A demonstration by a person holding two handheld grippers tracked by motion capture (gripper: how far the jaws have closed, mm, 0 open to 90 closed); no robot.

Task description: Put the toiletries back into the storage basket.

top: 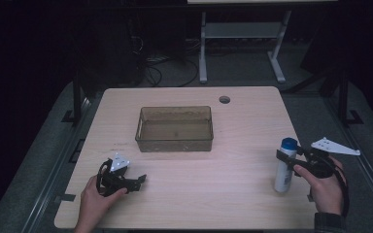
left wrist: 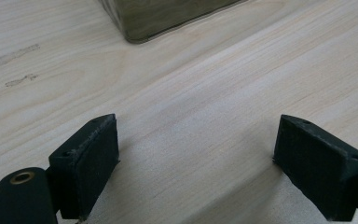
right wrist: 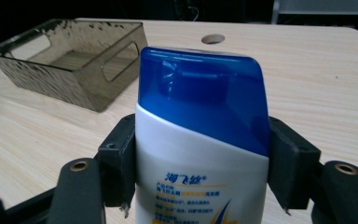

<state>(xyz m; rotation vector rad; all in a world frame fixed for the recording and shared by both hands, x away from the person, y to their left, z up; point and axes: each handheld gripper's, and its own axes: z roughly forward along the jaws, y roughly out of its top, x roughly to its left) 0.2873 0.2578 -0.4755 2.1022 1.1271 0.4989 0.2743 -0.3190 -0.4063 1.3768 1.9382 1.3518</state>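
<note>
A pale wood-grain table (top: pixel 189 194) with rounded corners and a round cable hole (top: pixel 224 99) at about 1 o'clock from its centre stands on a grey floor in a dark room; the white legs of a second desk (top: pixel 203 53) rise at 12 o'clock behind it, with dark cables lying on the floor beside them. A translucent smoky-brown rectangular plastic bin (top: pixel 175 129) with cut-out handles sits slightly toward 12 o'clock of the table's centre. At 4 o'clock, near the table's right edge, a white plastic bottle with a blue cap and blue printed label (top: pixel 285 167) stands upright. The right gripper (right wrist: pixel 200 163), held in the person's right hand (top: pixel 326 189), has its two black jaws set on either side of the bottle just below the cap, pads against its white shoulders. At 8 o'clock, well apart from the bottle, the left gripper (left wrist: pixel 196 163) in the left hand (top: pixel 94 201) rests low over bare wood with jaws spread wide, nothing between them.
</note>
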